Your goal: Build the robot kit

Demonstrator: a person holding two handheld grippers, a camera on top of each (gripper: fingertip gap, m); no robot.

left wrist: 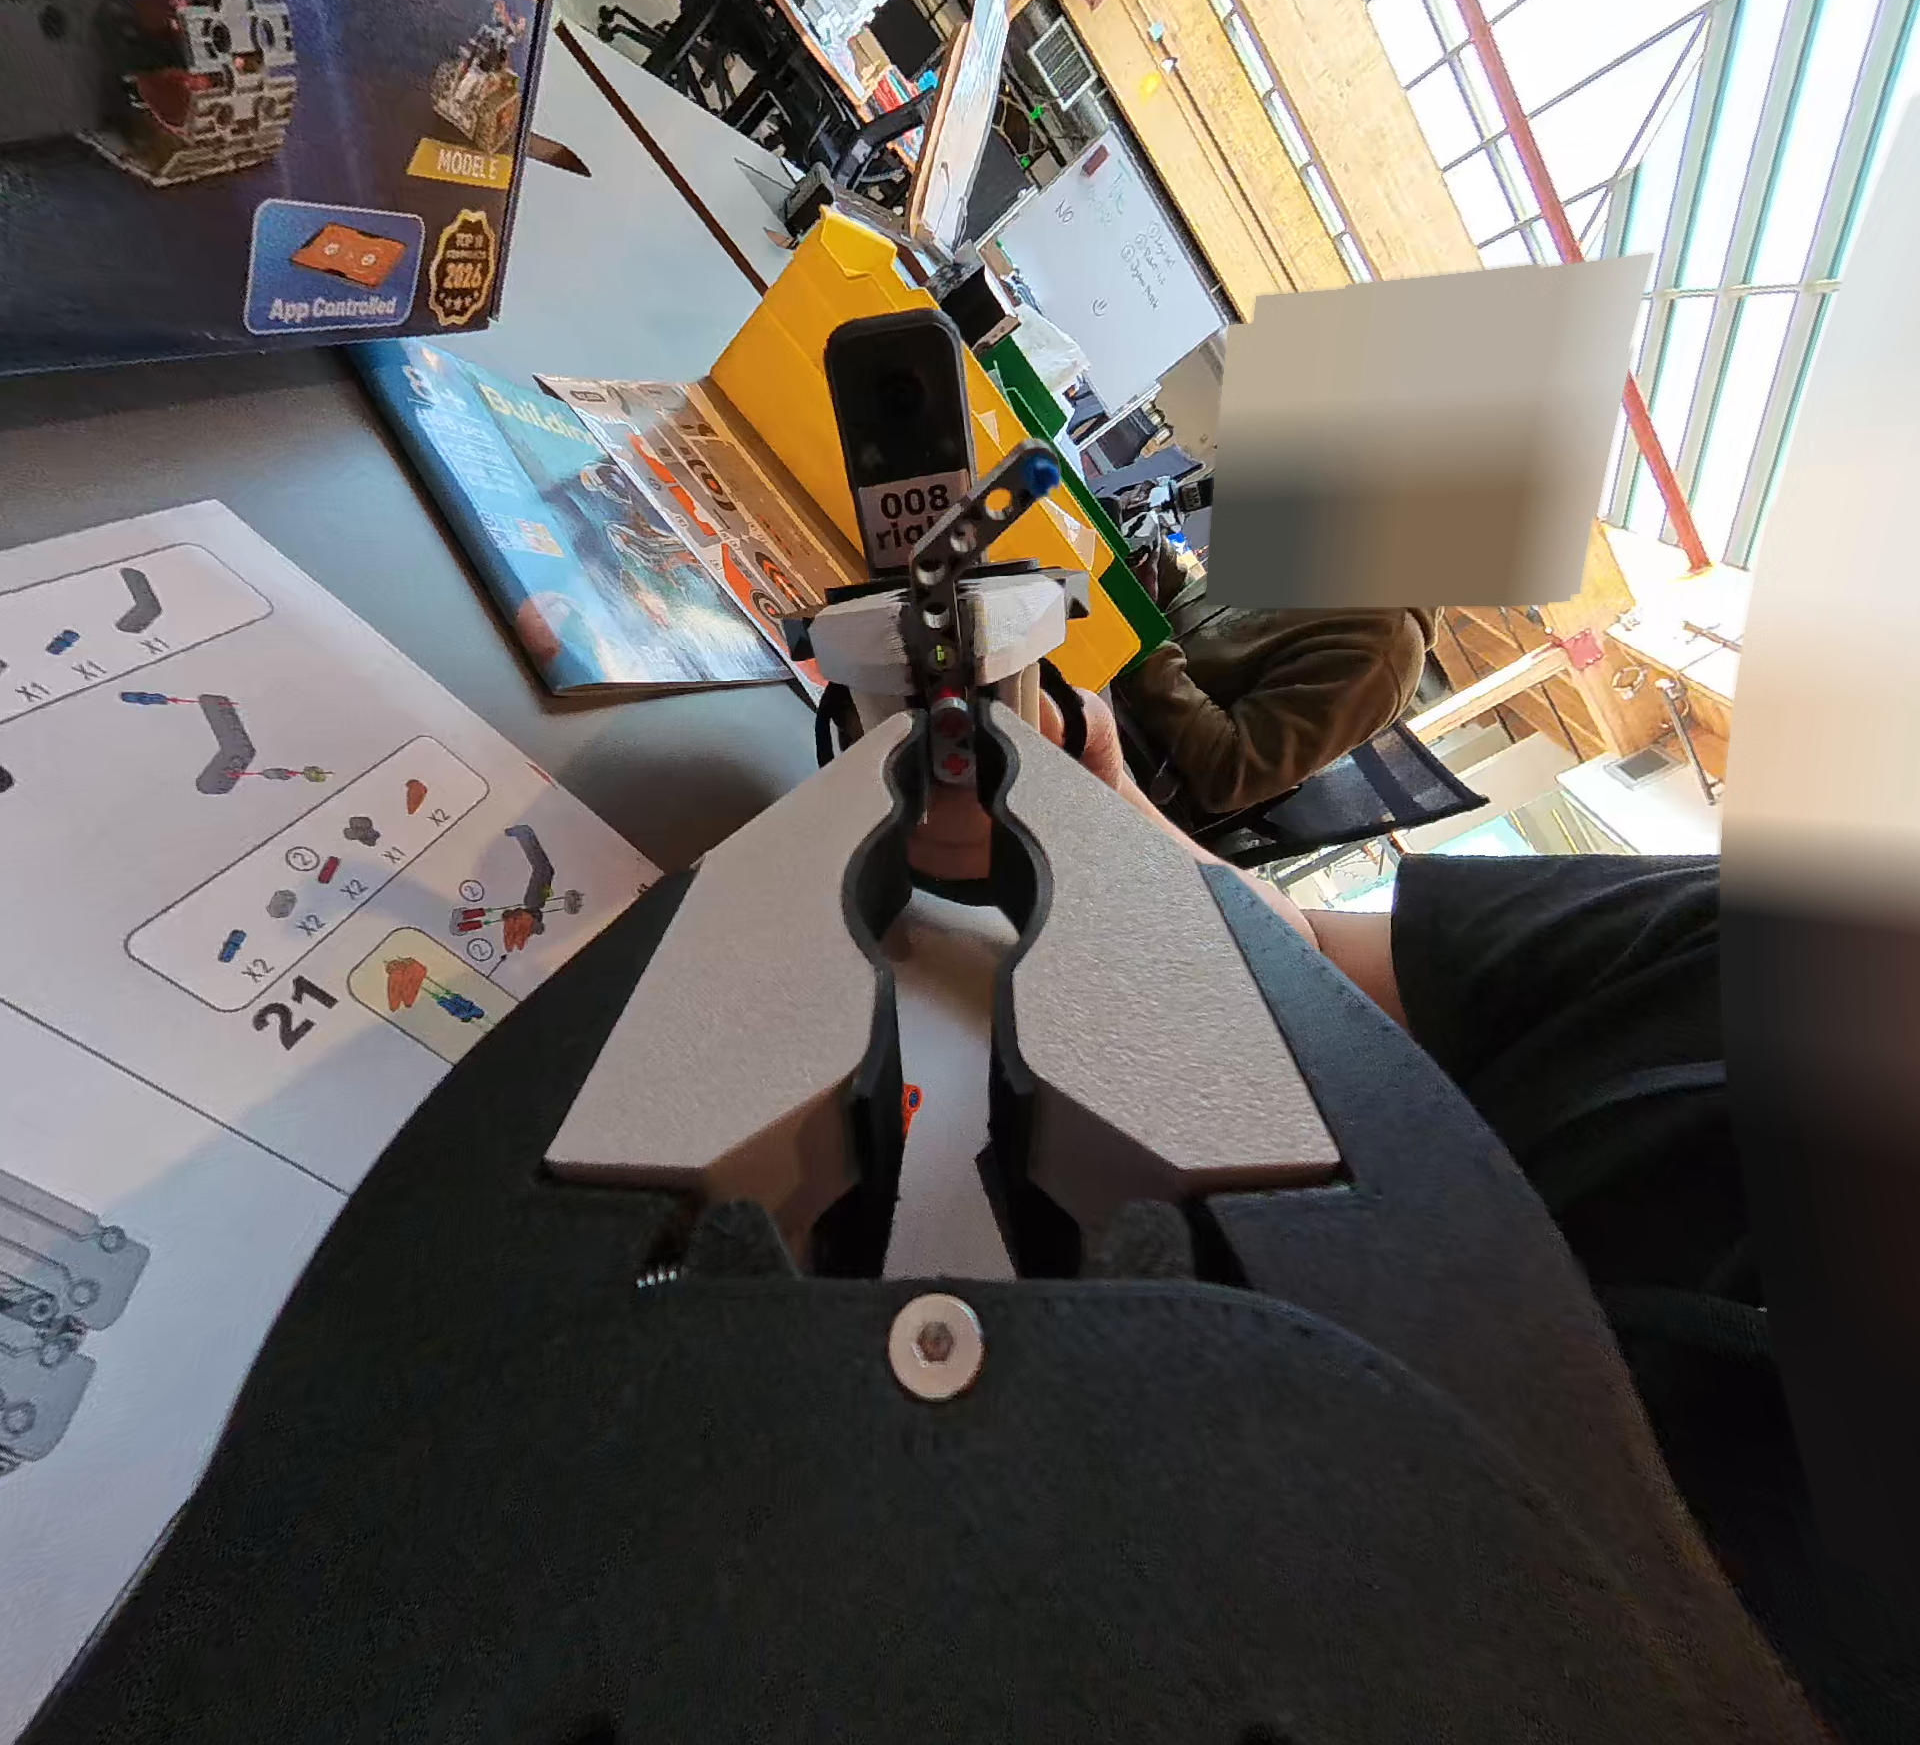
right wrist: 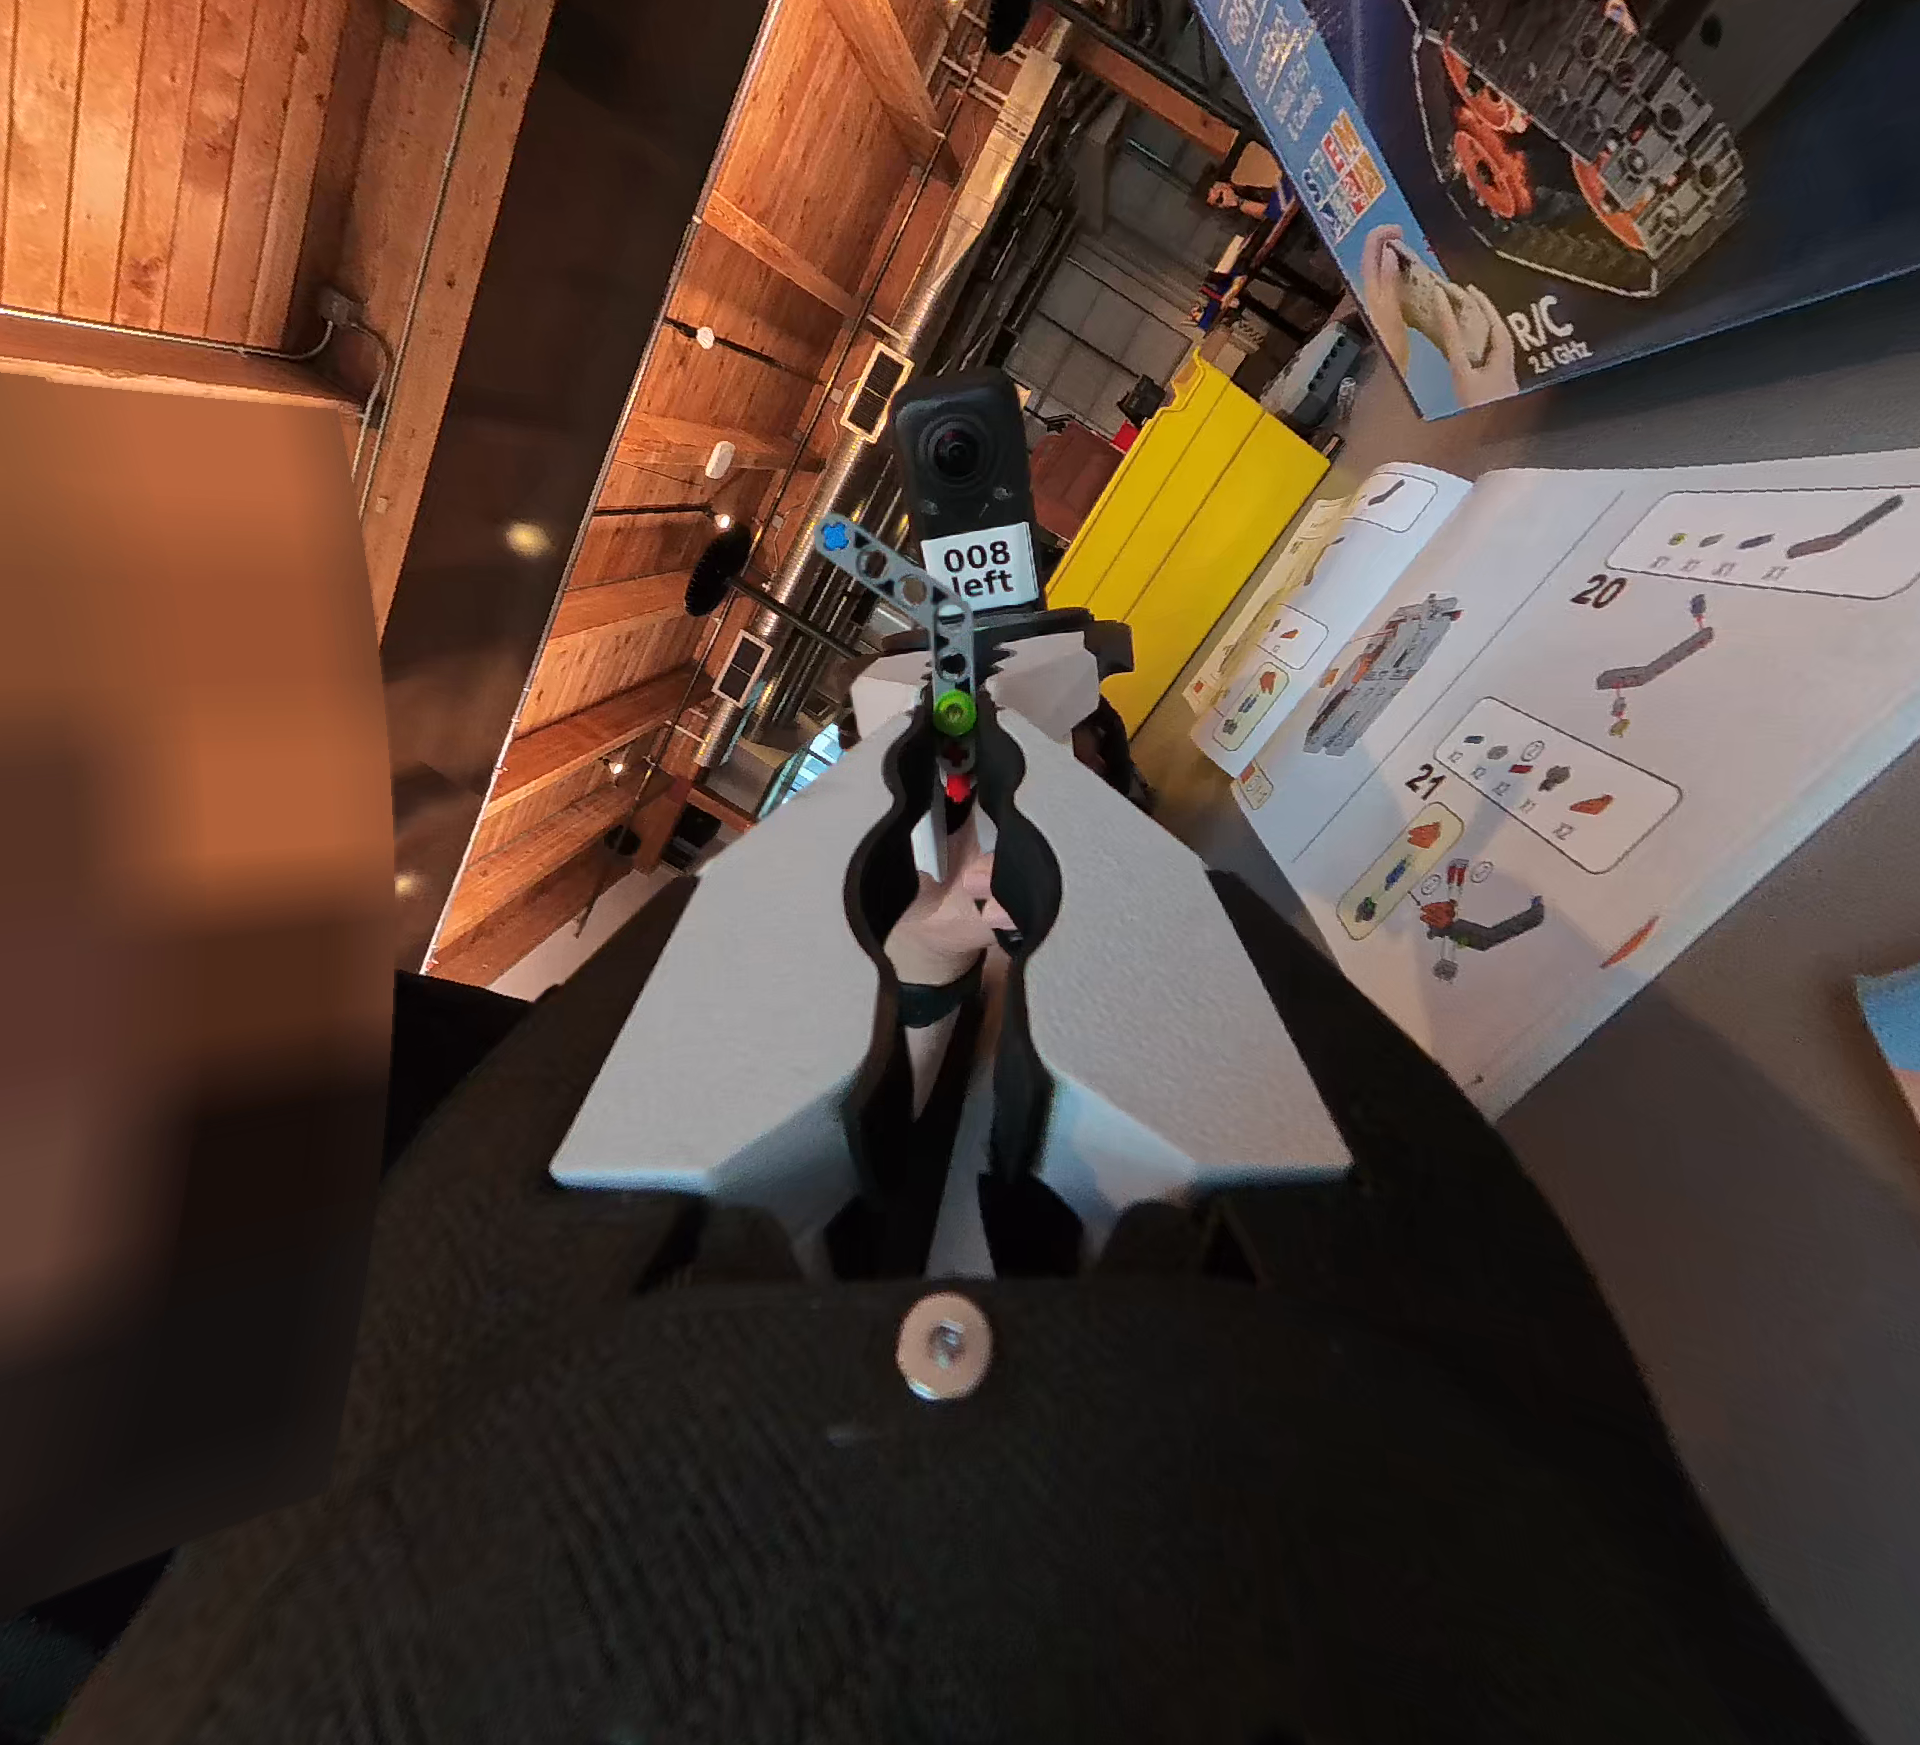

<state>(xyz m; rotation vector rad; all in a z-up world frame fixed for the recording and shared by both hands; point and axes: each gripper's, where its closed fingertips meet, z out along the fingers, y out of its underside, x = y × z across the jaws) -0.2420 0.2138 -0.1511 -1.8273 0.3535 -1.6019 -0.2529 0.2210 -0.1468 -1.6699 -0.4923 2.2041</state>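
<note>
A bent grey beam (left wrist: 961, 542) with holes is held up in the air between my two grippers, which face each other. It has a blue pin (left wrist: 1039, 476) at its top end and a red axle (left wrist: 953, 763) at its lower end. My left gripper (left wrist: 951, 729) is shut on that lower end. In the right wrist view the beam (right wrist: 940, 615) carries a green bush (right wrist: 954, 709) above the red axle (right wrist: 957, 786). My right gripper (right wrist: 956, 755) is shut on the same lower end. I cannot tell which piece each pinches.
An open instruction booklet (left wrist: 208, 812) lies on the grey table, also in the right wrist view (right wrist: 1610, 708). A dark blue kit box (left wrist: 260, 64) stands behind it, near a second booklet (left wrist: 540, 511) and a yellow bin (left wrist: 821, 313). A small orange part (right wrist: 1629, 942) lies by the booklet. Less than 4 cm separates the two grippers' tips.
</note>
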